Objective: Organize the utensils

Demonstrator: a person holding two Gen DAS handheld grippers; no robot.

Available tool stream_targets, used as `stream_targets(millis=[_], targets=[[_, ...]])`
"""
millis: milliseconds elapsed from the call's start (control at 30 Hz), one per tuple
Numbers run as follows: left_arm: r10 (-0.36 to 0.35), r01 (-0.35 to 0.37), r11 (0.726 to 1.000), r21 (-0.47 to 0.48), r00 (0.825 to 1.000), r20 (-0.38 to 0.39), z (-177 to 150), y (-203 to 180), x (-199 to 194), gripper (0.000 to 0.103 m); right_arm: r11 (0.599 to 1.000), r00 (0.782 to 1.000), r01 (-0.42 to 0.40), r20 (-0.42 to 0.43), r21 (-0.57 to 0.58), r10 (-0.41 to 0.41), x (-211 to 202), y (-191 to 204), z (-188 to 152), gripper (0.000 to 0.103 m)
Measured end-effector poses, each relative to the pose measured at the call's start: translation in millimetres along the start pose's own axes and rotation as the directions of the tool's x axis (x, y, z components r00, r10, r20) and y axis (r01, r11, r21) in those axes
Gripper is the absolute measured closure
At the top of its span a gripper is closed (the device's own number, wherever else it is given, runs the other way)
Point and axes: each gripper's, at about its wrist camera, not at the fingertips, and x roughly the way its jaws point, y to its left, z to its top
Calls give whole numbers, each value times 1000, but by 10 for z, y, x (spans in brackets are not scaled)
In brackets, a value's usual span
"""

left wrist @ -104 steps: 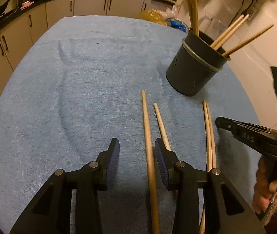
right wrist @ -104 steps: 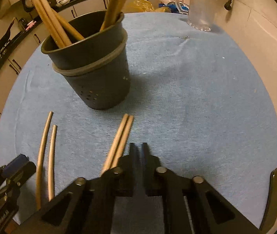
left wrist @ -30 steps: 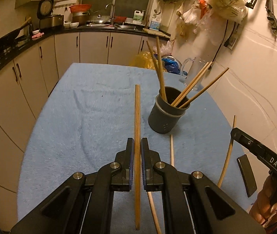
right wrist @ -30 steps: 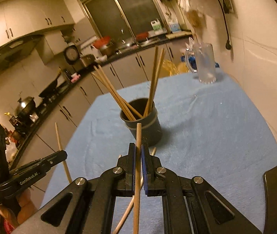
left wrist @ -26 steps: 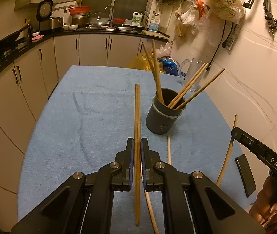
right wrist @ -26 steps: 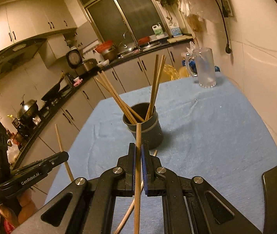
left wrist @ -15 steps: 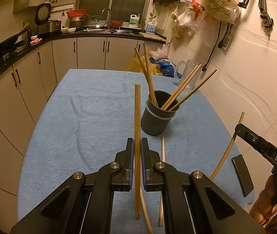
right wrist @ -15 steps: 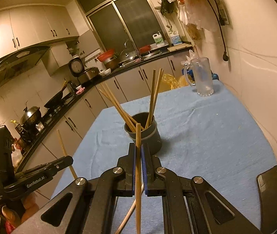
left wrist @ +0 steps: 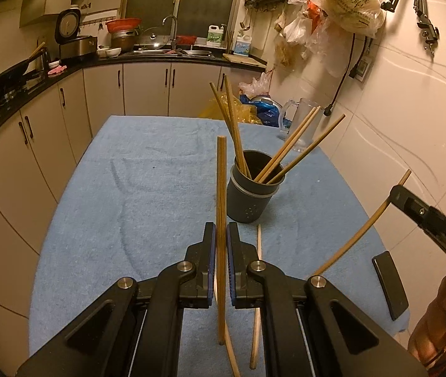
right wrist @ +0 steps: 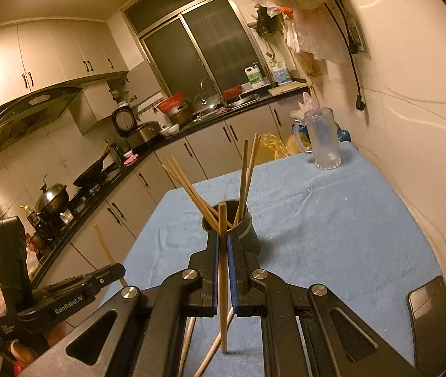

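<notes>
A dark grey utensil cup (left wrist: 251, 199) (right wrist: 249, 235) stands on the blue towel and holds several wooden chopsticks. My left gripper (left wrist: 220, 235) is shut on one wooden chopstick (left wrist: 221, 182), held upright above the table, left of the cup. My right gripper (right wrist: 222, 245) is shut on another chopstick (right wrist: 222, 220), held upright in front of the cup; it shows in the left wrist view (left wrist: 358, 229) at the right. Two loose chopsticks (left wrist: 257, 286) lie on the towel below the grippers.
A blue towel (left wrist: 147, 188) covers the table. A black phone (left wrist: 389, 284) (right wrist: 427, 317) lies near the right edge. A glass mug (right wrist: 322, 139) stands at the far right corner by the wall. Kitchen cabinets (left wrist: 66, 110) run along the left.
Both grippers closed on chopsticks lying on the towel and lifted them. Over the last second both have risen and tilted back, so the cup looks farther away and lower.
</notes>
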Motion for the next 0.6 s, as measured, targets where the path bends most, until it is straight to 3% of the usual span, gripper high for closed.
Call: stream_targets(millis=[600], targets=[[3, -3, 1000, 17, 1000, 0, 83, -68, 41, 97, 1000, 1000, -8, 22, -14, 8, -49, 45, 139, 97]])
